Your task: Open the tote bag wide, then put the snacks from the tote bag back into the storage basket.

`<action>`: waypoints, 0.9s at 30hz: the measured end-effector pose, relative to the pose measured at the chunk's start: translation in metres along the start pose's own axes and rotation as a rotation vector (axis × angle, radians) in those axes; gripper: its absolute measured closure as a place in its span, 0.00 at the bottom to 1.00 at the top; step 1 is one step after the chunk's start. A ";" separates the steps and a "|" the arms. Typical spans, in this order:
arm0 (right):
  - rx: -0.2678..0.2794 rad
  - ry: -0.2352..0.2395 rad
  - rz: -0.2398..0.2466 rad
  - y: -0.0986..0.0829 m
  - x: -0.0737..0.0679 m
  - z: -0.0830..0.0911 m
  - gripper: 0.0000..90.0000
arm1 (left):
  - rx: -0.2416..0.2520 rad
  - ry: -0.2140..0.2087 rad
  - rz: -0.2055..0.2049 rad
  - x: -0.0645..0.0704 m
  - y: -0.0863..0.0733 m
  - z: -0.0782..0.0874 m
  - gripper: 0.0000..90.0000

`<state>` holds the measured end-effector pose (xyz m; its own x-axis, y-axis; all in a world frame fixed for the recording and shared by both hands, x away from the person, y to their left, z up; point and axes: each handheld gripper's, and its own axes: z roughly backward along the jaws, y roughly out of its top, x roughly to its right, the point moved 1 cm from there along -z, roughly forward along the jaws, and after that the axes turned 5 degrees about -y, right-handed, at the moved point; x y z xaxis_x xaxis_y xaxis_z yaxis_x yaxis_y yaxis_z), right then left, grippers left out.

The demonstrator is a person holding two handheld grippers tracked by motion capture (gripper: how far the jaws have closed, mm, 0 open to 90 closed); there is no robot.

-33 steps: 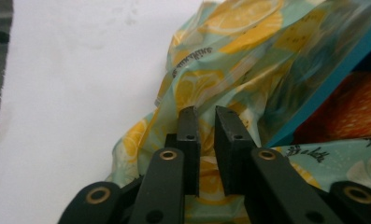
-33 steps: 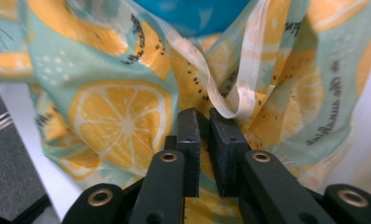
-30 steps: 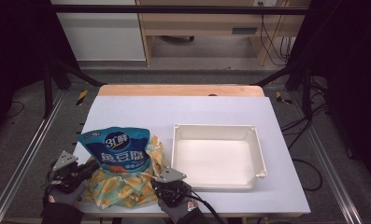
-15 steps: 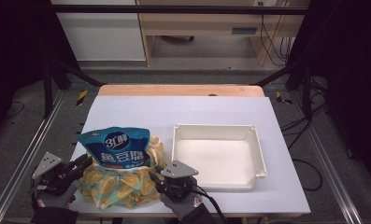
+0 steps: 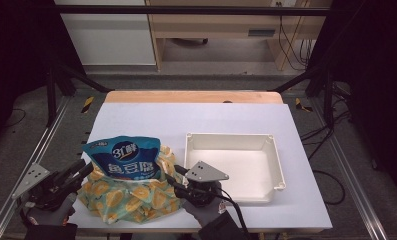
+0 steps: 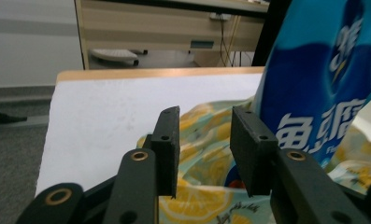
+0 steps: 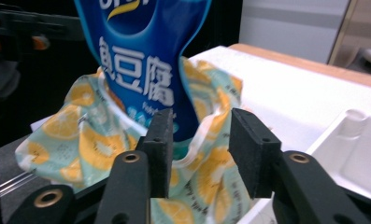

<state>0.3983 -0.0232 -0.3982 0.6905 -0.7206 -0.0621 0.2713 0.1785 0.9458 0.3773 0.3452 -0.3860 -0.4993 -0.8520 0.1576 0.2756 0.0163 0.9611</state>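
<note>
The blue snack pouch point(image 5: 123, 159) stands upright in the mouth of my lemon-print cloth bag point(image 5: 128, 197), which slumps at the near left corner of the white table point(image 5: 196, 120), its lower edge right at the table's front rim. My left gripper point(image 5: 83, 169) sits at the bag's left side, off the table's left edge, jaws parted with a narrow gap and nothing between them; in the left gripper view the cloth lies just beyond the tips and the pouch point(image 6: 323, 88) rises to the right of them. My right gripper point(image 5: 172, 176) is at the bag's right side, jaws likewise apart and gripping nothing; in the right gripper view the bag's rim point(image 7: 206, 126) shows through the gap, but I cannot tell whether the tips touch it. Just right of that gripper is the white tray point(image 5: 276, 165), near the bag but apart from it, so room on that side is tight. The far half of the table is bare, up to its wooden back edge point(image 5: 191, 96). The pouch's bottom is hidden inside the cloth, and its top is cut off in both gripper views.
</note>
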 end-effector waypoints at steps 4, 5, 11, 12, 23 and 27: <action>0.010 -0.001 0.006 0.006 0.005 0.003 0.62 | 0.019 -0.014 -0.016 0.006 0.008 0.004 0.65; 0.016 -0.002 0.009 0.009 0.007 0.004 0.60 | 0.021 -0.014 -0.020 0.007 0.010 0.005 0.62; 0.037 -0.006 0.016 0.019 0.013 0.005 0.54 | 0.036 -0.027 -0.039 0.013 0.018 0.007 0.55; 0.037 -0.006 0.016 0.019 0.013 0.005 0.54 | 0.036 -0.029 -0.040 0.014 0.019 0.008 0.55; 0.078 -0.003 0.018 0.043 0.022 0.009 0.52 | 0.028 -0.041 -0.090 0.024 0.035 0.002 0.48; 0.088 -0.005 0.025 0.050 0.024 0.010 0.52 | 0.026 -0.041 -0.107 0.026 0.040 0.001 0.47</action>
<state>0.4218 -0.0379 -0.3495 0.6931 -0.7199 -0.0365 0.1939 0.1374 0.9713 0.3751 0.3243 -0.3429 -0.5583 -0.8272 0.0628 0.1982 -0.0595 0.9783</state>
